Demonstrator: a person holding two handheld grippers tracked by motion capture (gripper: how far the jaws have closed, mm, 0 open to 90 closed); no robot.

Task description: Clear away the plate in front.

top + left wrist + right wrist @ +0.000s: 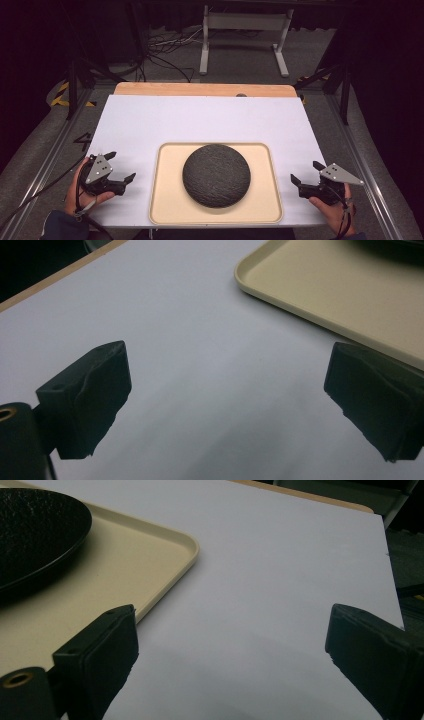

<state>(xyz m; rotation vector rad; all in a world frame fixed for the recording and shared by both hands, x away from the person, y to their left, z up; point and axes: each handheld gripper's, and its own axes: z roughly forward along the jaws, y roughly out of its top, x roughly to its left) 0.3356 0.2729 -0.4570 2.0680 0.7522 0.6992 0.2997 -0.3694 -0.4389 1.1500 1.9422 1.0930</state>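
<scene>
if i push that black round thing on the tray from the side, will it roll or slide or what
The black round thing looks like a low dome or upturned plate lying flat on the beige tray, so it would probably slide, not roll. Its rough, matte surface suggests a fair grip for jaws. It looks rigid, possibly breakable; its weight can't be judged.

Rough matt black dome [216, 174]; smooth beige tray [165, 200].

Dim, soft overhead light; dark surroundings; close jaws slightly blurred.
</scene>
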